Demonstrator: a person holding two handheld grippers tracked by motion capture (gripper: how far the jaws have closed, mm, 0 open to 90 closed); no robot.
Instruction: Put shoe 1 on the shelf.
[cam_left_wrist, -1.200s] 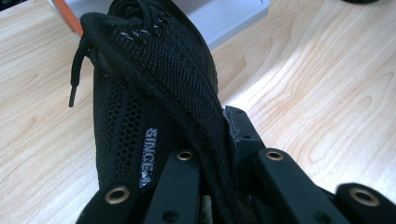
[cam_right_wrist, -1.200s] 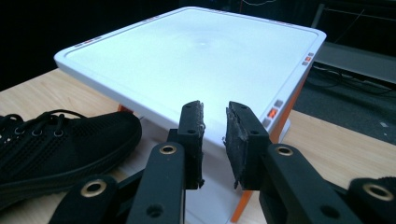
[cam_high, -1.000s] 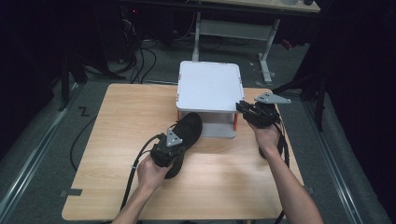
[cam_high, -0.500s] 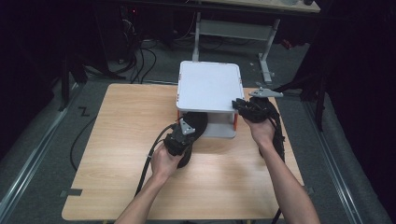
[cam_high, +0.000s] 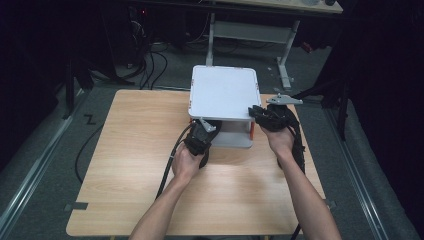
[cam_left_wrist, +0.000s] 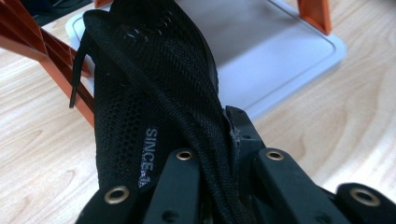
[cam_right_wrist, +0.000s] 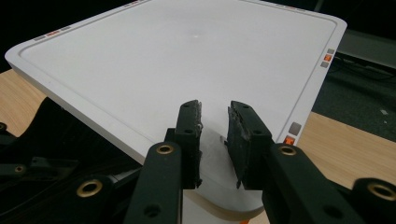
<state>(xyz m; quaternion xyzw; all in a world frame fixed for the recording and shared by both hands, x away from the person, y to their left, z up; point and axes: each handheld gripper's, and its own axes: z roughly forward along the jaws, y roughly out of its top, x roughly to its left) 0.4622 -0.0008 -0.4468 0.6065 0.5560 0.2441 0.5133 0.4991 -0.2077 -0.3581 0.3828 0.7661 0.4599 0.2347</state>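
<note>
Left hand-held gripper (cam_left_wrist: 219, 154) clamps a black mesh shoe (cam_left_wrist: 154, 93), its jaws closed on the lace and upper; the toe points into the gap under the white rack's (cam_high: 223, 92) top shelf, over the rack's lower white tray (cam_left_wrist: 280, 51) and between orange supports (cam_left_wrist: 56, 60). Right hand-held gripper (cam_right_wrist: 215, 121), jaws slightly parted and holding nothing, hovers over the near right corner of the top shelf. The rack stands on the wooden surface (cam_high: 130, 150).
</note>
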